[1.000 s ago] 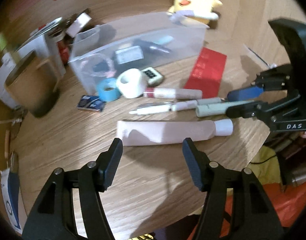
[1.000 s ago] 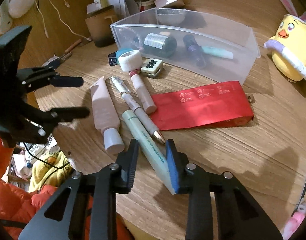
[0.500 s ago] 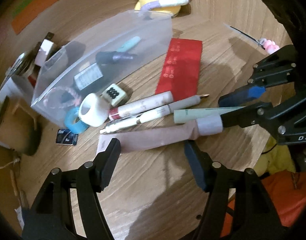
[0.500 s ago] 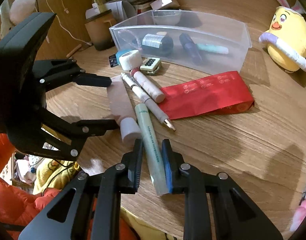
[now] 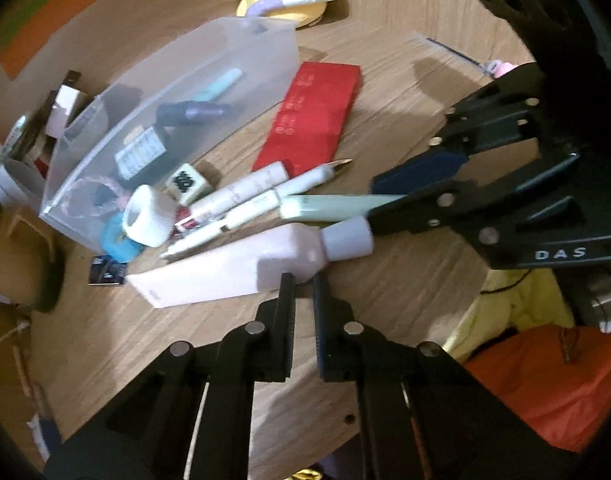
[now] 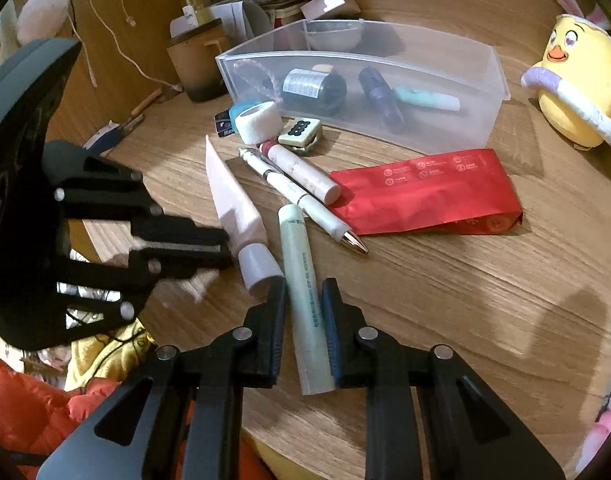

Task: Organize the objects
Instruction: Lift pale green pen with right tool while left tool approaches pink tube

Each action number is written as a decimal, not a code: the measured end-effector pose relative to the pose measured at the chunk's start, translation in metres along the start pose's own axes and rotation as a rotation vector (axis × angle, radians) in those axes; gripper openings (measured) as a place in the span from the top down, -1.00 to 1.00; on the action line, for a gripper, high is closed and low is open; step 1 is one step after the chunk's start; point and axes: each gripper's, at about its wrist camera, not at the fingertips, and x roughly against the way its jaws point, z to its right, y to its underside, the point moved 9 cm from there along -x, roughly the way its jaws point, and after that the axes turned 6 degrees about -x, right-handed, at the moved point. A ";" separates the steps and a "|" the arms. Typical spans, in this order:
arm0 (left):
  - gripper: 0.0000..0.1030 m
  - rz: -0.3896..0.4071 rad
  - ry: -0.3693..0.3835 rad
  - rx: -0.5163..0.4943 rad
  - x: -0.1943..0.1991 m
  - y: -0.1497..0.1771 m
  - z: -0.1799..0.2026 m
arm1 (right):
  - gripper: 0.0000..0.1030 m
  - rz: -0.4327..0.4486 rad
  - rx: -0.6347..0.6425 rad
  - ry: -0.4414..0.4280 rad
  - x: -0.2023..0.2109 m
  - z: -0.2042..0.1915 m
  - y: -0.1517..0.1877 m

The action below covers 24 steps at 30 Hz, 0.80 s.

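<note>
The big wooden table (image 6: 465,300) is full of small things, and the clear plastic bin (image 6: 425,130) at the far side is where they should go, I think. It already has a few things in it. A red packet (image 6: 425,196) lies flat just near the bin. Left of it is a pink tube (image 5: 225,276) with a grey cap (image 5: 347,238), and next to that a thin pale green tube (image 6: 299,240). The right gripper (image 6: 304,286) has its claw tight on the near end of the green tube, a pad on each side. The left gripper (image 5: 303,284) has just been closing and its claw is now very narrow, right at the near edge of the pink tube, beside the cap. I cannot tell if it has pinched any of the tube. To do this step well, lift the green tube slowly and keep it level, since it is held by one end and may droop. Its far end lies close to the white pen (image 6: 301,196), so lift up first, then go to the bin. The left claw may need to open and go in deeper
</note>
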 end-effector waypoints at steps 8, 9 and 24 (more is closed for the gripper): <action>0.25 0.042 -0.004 0.020 0.011 -0.015 -0.017 | 0.70 -0.004 -0.014 0.031 0.013 0.015 0.012; 0.25 0.044 0.006 0.028 0.011 -0.017 -0.019 | 0.71 0.000 -0.015 0.032 0.017 0.015 0.012; -0.02 0.001 0.057 -0.108 -0.013 -0.028 0.003 | 0.72 0.231 -0.048 0.115 0.090 0.032 -0.051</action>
